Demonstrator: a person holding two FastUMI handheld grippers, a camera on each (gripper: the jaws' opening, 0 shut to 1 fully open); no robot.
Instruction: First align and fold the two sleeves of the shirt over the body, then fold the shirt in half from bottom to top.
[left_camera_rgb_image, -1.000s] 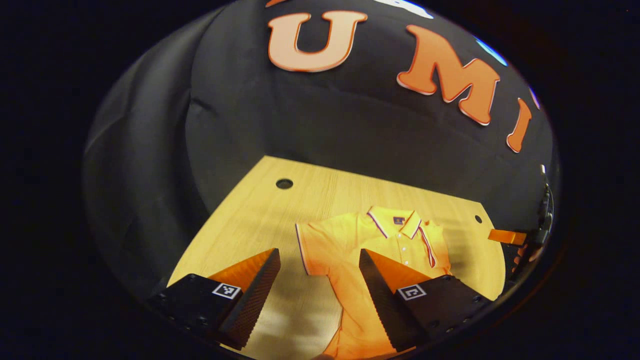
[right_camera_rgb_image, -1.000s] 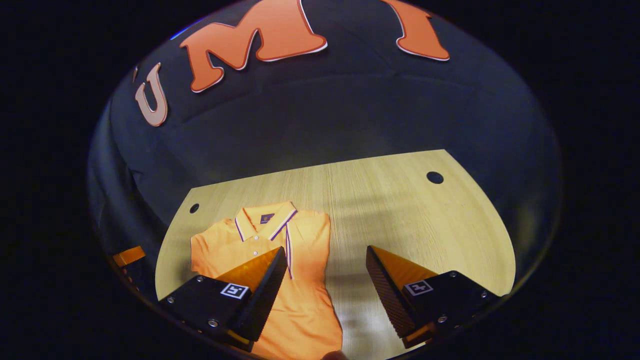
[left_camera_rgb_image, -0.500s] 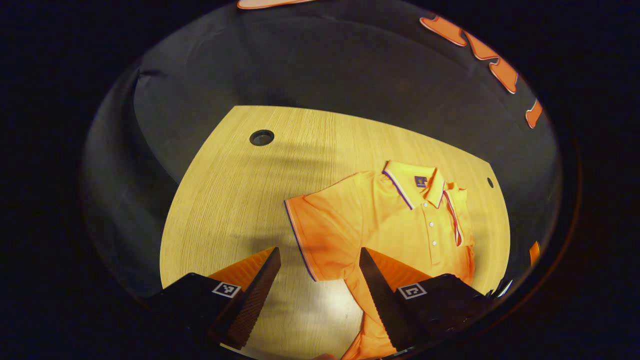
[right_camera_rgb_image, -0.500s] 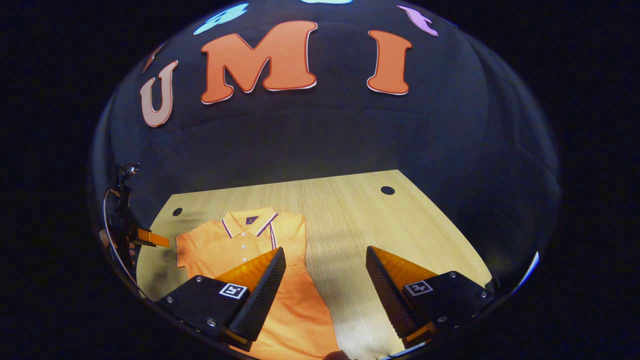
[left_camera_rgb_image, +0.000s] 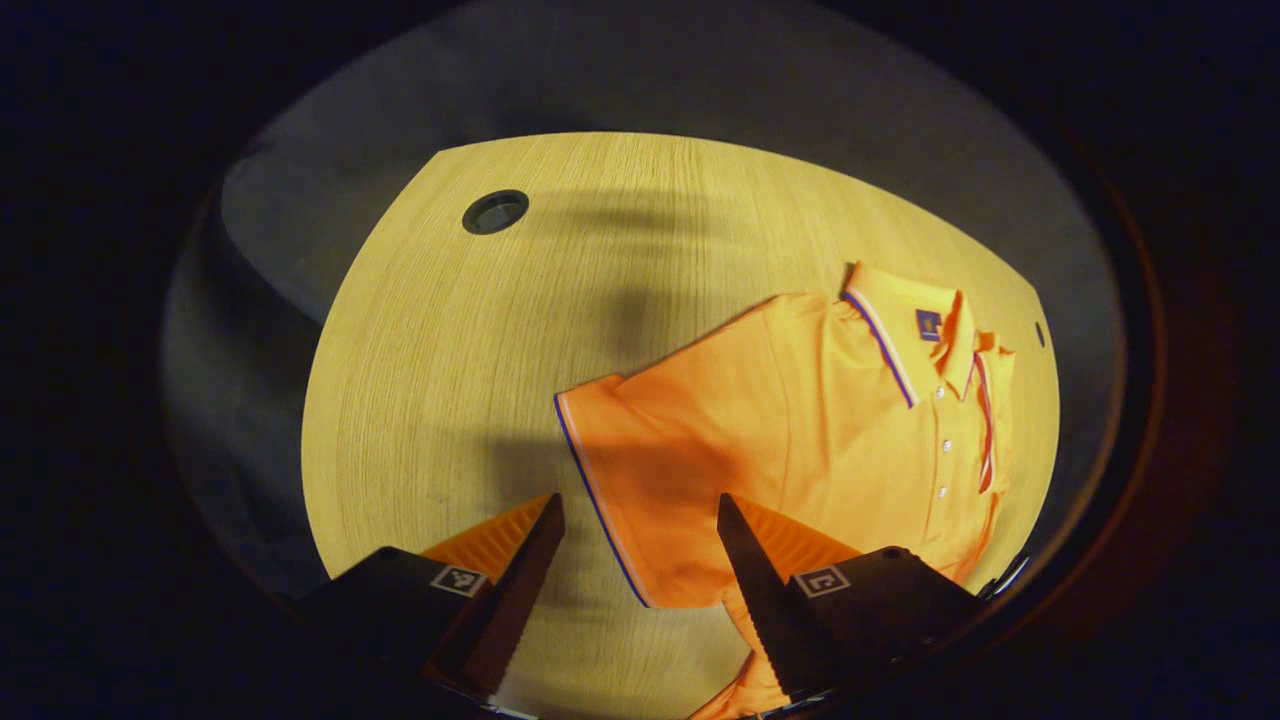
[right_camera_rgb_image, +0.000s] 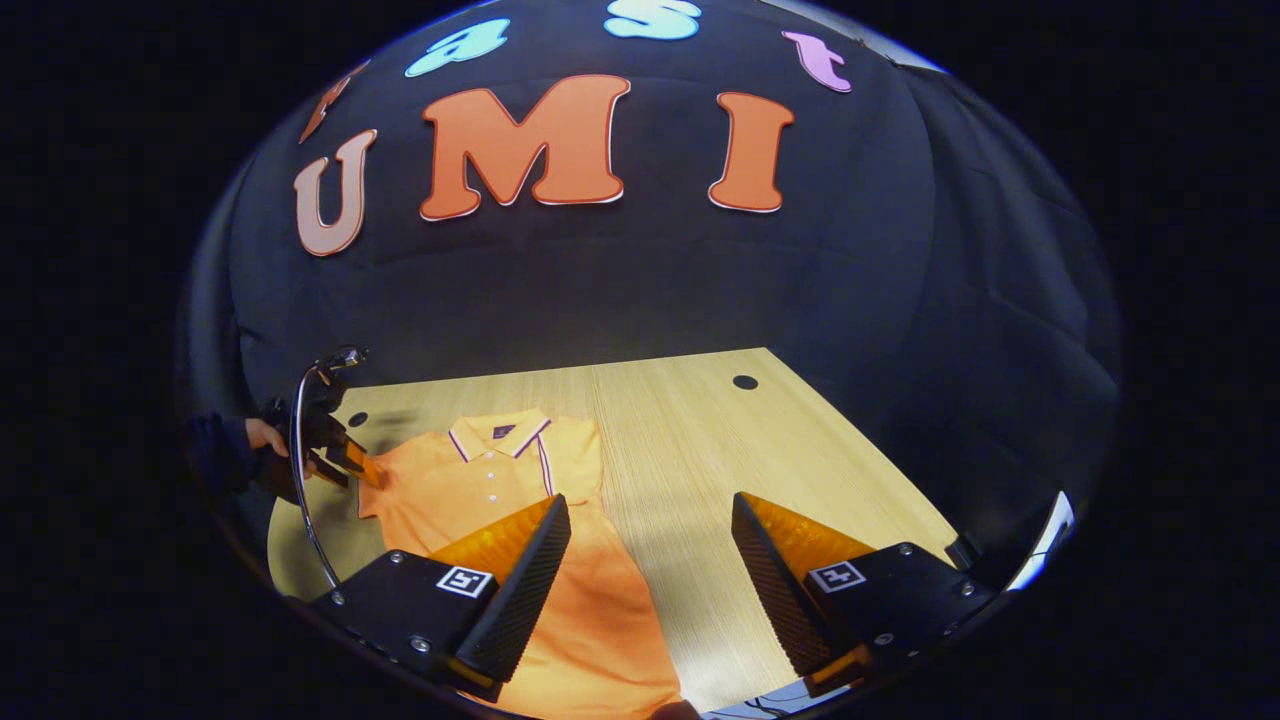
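An orange polo shirt (left_camera_rgb_image: 830, 420) lies flat on the wooden table (left_camera_rgb_image: 440, 380), collar toward the far side. Its left sleeve (left_camera_rgb_image: 650, 450) is spread out sideways, and the striped cuff runs between the fingers of my open left gripper (left_camera_rgb_image: 640, 508), which hovers just above it. The other sleeve (left_camera_rgb_image: 985, 430) lies folded over the body. In the right gripper view the shirt (right_camera_rgb_image: 480, 480) is at lower left, and my right gripper (right_camera_rgb_image: 650, 505) stands open over bare table beside it, holding nothing. The left gripper (right_camera_rgb_image: 360, 468) shows there at the shirt's far sleeve, held by a hand (right_camera_rgb_image: 265, 435).
The table (right_camera_rgb_image: 720, 450) has a round cable hole (left_camera_rgb_image: 495, 211) at the far left corner and another hole (right_camera_rgb_image: 745, 382) at the far right. Black cloth walls close the booth behind and at the sides. A cable loops down from the left gripper.
My left gripper has tilted down and moved in over the spread sleeve's cuff. My right gripper has drawn back from the shirt toward the table's right side. Both stayed open.
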